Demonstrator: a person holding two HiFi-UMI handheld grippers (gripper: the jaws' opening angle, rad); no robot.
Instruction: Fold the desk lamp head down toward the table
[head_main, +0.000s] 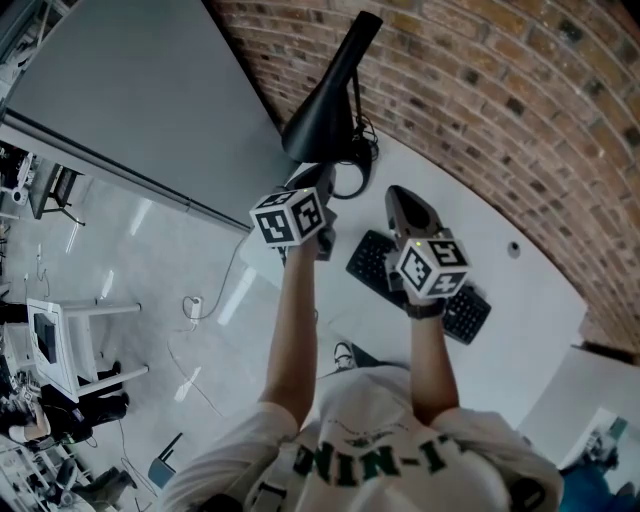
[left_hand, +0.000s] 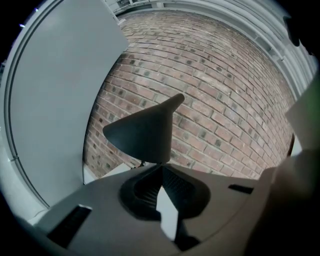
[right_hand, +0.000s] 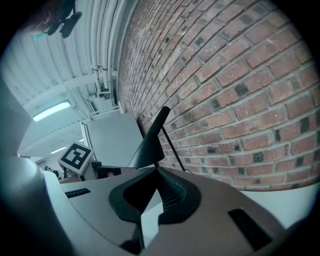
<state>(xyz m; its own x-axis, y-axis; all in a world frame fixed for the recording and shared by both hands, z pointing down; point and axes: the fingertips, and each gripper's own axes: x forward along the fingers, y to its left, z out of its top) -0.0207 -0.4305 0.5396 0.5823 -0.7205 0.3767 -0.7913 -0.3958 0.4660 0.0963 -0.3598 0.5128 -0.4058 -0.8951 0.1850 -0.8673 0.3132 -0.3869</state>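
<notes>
The black desk lamp stands on the white table (head_main: 520, 290) by the brick wall. Its cone-shaped head (head_main: 325, 105) is raised, with the wide mouth low and the narrow end high. My left gripper (head_main: 318, 180) is just below the cone's mouth, apart from it, jaws shut and empty. My right gripper (head_main: 397, 195) is to its right, also shut on nothing. In the left gripper view the lamp head (left_hand: 145, 132) hangs right above the closed tips (left_hand: 161, 169). In the right gripper view the lamp head (right_hand: 149, 146) and its thin stem (right_hand: 173, 150) rise beyond the tips (right_hand: 156, 170).
A black keyboard (head_main: 372, 262) lies on the table under my right arm. Cables (head_main: 352, 180) coil near the lamp's foot. A brick wall (head_main: 500, 90) runs behind the table, with a grey panel (head_main: 130, 90) on the left. The floor with a white chair (head_main: 70, 340) lies far left.
</notes>
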